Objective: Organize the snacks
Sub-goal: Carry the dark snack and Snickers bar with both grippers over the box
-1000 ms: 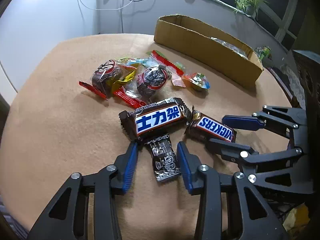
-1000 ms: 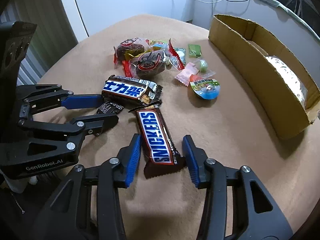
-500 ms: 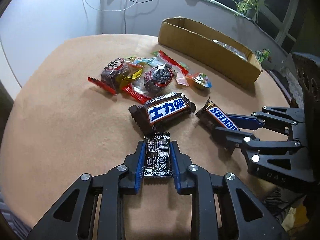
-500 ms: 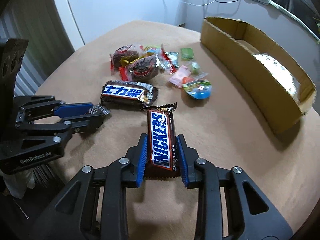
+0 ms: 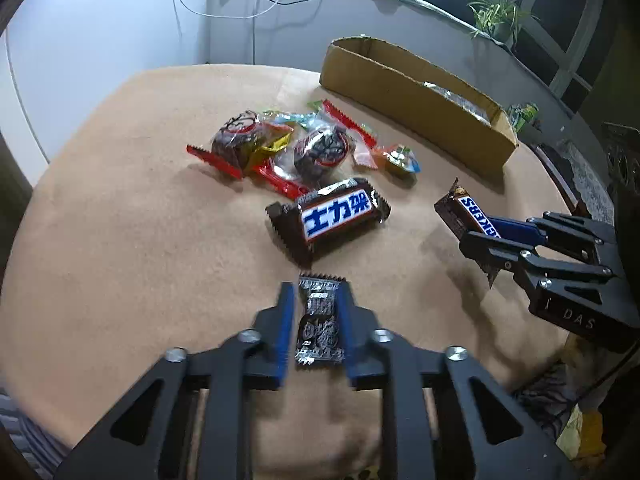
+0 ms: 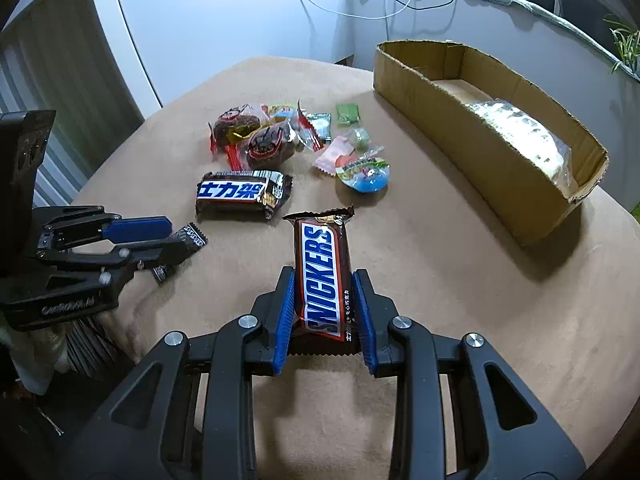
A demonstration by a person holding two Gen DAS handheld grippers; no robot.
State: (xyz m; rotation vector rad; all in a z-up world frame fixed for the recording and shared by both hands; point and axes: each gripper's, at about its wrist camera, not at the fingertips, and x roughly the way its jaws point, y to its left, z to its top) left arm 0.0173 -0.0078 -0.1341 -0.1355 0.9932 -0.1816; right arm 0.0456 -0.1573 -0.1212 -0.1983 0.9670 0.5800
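My left gripper (image 5: 316, 300) is shut on a small black snack packet (image 5: 320, 324) and holds it above the tan table; it also shows in the right wrist view (image 6: 176, 240). My right gripper (image 6: 325, 292) is shut on a Snickers bar (image 6: 325, 276), lifted off the table; it also shows in the left wrist view (image 5: 468, 216). A second Snickers bar with Chinese print (image 5: 332, 216) lies on the table. Behind it lies a pile of wrapped candies (image 5: 296, 148). A long cardboard box (image 6: 492, 136) stands at the back right with a clear bag (image 6: 520, 132) inside.
A round jelly cup (image 6: 364, 172) and small pink and green candies (image 6: 348, 116) lie between the pile and the box. The round table (image 6: 460, 300) drops off at its edges. A wall with cables and a plant are behind it.
Both grippers closed on their snacks, then lifted and pulled back. The Snickers bar and black packet left the table and moved away from the Chinese-print bar.
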